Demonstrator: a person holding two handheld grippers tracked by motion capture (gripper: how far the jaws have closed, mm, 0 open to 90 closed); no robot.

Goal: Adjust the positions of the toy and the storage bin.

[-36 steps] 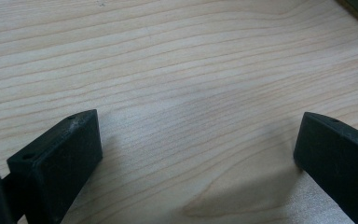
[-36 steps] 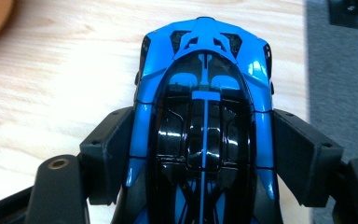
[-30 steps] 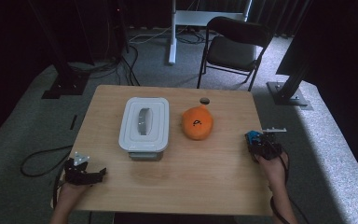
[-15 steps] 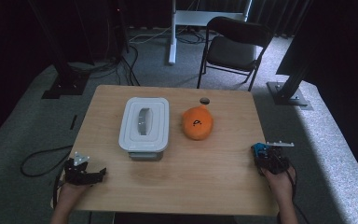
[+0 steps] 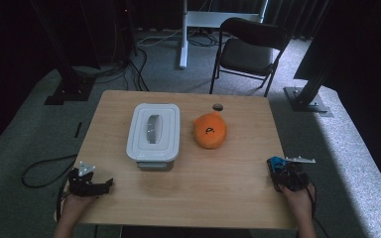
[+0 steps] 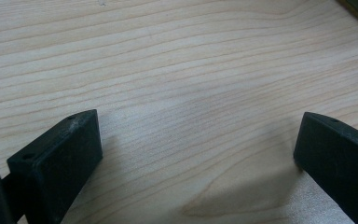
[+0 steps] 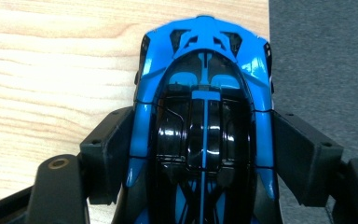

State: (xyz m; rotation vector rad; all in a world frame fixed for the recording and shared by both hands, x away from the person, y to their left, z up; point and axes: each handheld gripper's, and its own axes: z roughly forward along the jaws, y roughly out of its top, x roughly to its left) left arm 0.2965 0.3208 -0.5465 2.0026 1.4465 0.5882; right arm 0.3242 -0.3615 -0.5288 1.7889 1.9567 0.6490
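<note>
Toy car (image 7: 204,121), blue with a black cabin and a blue stripe down its roof, sits pinched between the two black jaws of the right gripper (image 7: 204,154), whose pads press against its flanks at roughly nine and three o'clock in the right gripper view; its far end points to twelve o'clock and hangs over the table's edge, with grey carpet (image 7: 321,60) to its right. From the high view the car (image 5: 277,163) and right gripper (image 5: 288,174) lie at about four o'clock on the wooden table (image 5: 193,198), close to the right rim, with the person's right hand (image 5: 297,198) behind them. An orange pouch-like object (image 5: 210,131) lies near the table's centre, well apart from the car at about ten o'clock from it, and a white lidded container (image 5: 154,135) sits just left of that. A small dark round spot (image 5: 218,106) marks the table's far edge. At eight o'clock the left gripper (image 5: 88,182) rests near the table's corner, jaws spread wide over bare wood (image 6: 191,93), holding nothing. A black folding chair (image 5: 248,49) stands beyond the table at twelve o'clock.
</note>
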